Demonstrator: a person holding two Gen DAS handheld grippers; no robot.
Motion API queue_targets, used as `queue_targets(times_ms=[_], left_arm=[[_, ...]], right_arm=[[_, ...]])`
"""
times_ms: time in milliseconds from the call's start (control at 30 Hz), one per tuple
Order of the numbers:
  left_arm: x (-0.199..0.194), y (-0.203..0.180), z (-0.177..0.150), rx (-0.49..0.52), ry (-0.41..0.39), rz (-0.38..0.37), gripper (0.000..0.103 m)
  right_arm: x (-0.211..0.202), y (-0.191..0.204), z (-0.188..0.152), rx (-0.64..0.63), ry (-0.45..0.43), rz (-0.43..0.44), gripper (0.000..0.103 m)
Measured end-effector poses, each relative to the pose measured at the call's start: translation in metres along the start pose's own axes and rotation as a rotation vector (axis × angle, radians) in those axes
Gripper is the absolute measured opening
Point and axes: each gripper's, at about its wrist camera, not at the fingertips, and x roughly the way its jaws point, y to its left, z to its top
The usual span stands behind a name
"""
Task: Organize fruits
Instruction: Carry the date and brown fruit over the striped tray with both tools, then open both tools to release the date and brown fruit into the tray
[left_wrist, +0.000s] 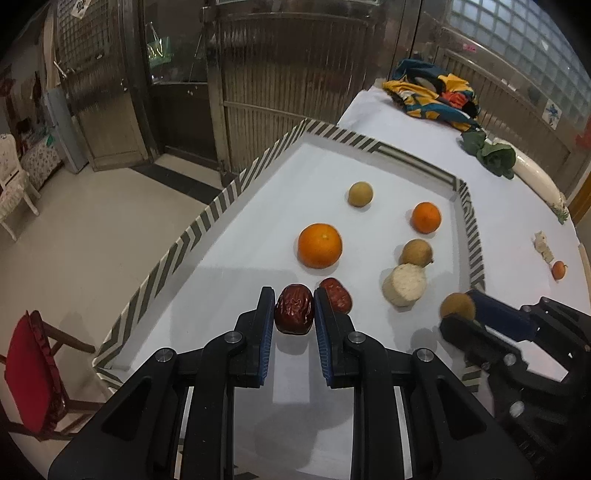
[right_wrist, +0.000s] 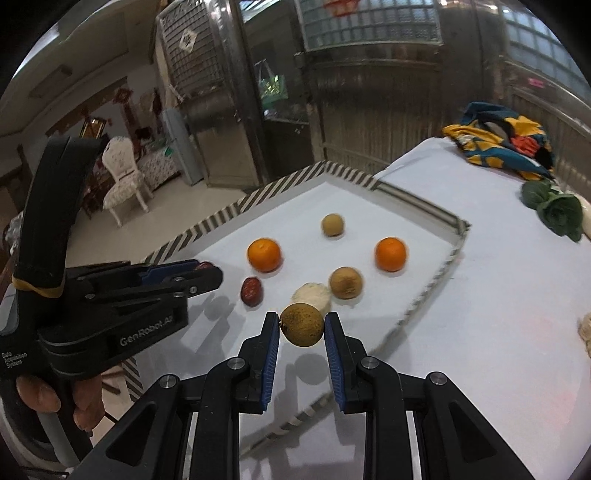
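White bench (left_wrist: 229, 258) bordered by striped tape carries the fruit: the left gripper (left_wrist: 294, 308) clenches a red date (left_wrist: 294, 309) at 6 o'clock. At 4 o'clock, the right gripper (right_wrist: 302, 325) grasps a brown longan (right_wrist: 302, 325), lifted above the cloth.

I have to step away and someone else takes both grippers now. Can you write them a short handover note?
Left gripper: shut on a red date, held above the white mat.
Right gripper: shut on a brown round fruit, also lifted.
Inside the striped border: two oranges, two more brown fruits, a second date and a pale cut chunk.
Outside it: a small orange fruit.
Done: most fruit sits inside the border.
Left: place both held pieces, then probably fetch the small fruit.
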Motion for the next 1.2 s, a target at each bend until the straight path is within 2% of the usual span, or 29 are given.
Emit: queue_targets(times_ms=[367, 767, 867, 933, 967, 1000, 1100, 1200], left_arm=[[0.022, -0.006, 0.002, 0.019, 0.062, 0.019, 0.020], [0.032, -0.009, 0.009, 0.011, 0.093, 0.032, 0.020], [0.033, -0.010, 0.009, 0.013, 0.094, 0.035, 0.023], [0.033, -0.010, 0.009, 0.012, 0.094, 0.027, 0.030], [0.032, -0.010, 0.009, 0.006, 0.097, 0.020, 0.043], [0.032, -0.009, 0.009, -0.002, 0.097, 0.016, 0.050], [0.028, -0.004, 0.010, -0.027, 0.081, -0.007, 0.064], [0.023, -0.005, 0.011, -0.030, 0.071, -0.008, 0.065]], right_arm=[[0.043, 0.009, 0.001, -0.073, 0.105, 0.006, 0.024], [0.052, 0.000, 0.008, -0.067, 0.097, -0.013, 0.024], [0.050, 0.002, 0.006, -0.065, 0.097, -0.016, 0.024], [0.049, 0.003, 0.005, -0.060, 0.097, -0.015, 0.025], [0.047, 0.003, 0.005, -0.058, 0.094, -0.009, 0.026], [0.044, 0.002, 0.005, -0.053, 0.088, -0.004, 0.026], [0.032, -0.001, 0.004, -0.030, 0.057, 0.007, 0.028], [0.020, -0.005, 0.002, -0.012, 0.032, 0.014, 0.029]])
